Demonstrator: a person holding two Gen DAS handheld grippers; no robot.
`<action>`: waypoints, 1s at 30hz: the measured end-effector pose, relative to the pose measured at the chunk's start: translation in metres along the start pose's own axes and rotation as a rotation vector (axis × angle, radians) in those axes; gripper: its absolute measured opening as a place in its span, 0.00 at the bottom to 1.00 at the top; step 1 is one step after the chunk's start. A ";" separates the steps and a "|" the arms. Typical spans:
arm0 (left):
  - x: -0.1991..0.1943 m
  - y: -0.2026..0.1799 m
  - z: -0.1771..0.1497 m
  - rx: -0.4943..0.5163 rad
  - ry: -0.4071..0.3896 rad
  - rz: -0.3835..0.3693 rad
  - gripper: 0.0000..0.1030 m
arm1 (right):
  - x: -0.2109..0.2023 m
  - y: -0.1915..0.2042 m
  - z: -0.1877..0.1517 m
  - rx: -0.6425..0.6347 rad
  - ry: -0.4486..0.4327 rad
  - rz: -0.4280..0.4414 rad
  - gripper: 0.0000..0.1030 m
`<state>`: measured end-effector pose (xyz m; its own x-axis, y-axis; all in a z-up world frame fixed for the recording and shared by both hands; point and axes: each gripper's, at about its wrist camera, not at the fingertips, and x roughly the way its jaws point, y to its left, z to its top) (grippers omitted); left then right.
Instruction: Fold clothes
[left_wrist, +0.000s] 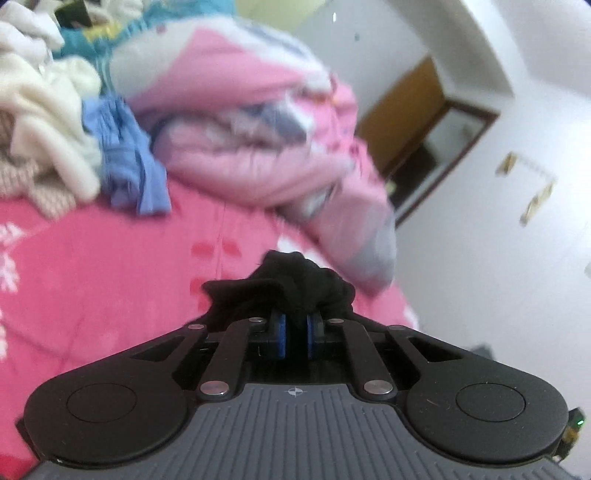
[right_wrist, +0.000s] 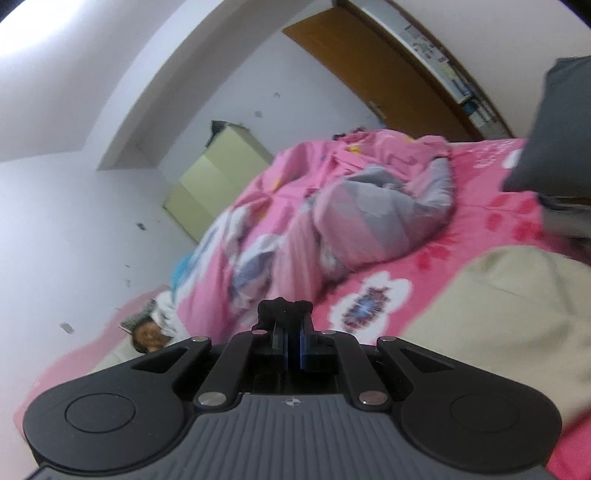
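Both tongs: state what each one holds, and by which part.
Left tongs pinch a bunched fold of black cloth; right tongs pinch black cloth too. Which part: cannot tell.

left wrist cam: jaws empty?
No, the left gripper has its jaws shut on a bunched black garment.

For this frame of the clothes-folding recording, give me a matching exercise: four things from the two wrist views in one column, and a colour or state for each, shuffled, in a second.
Things:
1. left tongs
2. blue garment
3. bunched quilt
4. cabinet

States:
A. pale green, against the white wall
B. pink and grey, heaped on the pink bed cover
C. closed on black cloth
D. crumpled beside the cream clothes

Pairs: 1-C, 2-D, 3-B, 4-A
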<state>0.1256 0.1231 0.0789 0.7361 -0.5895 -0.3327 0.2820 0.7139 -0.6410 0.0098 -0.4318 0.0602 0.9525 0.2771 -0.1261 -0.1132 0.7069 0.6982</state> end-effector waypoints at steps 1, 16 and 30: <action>-0.002 0.002 0.003 -0.006 -0.014 -0.001 0.08 | 0.010 0.003 0.003 -0.008 0.002 0.009 0.06; -0.052 -0.076 0.063 0.204 -0.239 -0.157 0.08 | 0.023 0.112 0.113 -0.279 -0.271 0.257 0.06; -0.067 0.072 -0.106 -0.062 0.228 0.200 0.18 | -0.007 -0.026 -0.110 -0.209 0.438 -0.117 0.06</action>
<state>0.0312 0.1738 -0.0178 0.6140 -0.5144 -0.5986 0.1021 0.8038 -0.5860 -0.0253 -0.3809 -0.0347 0.7590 0.4035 -0.5110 -0.1093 0.8526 0.5110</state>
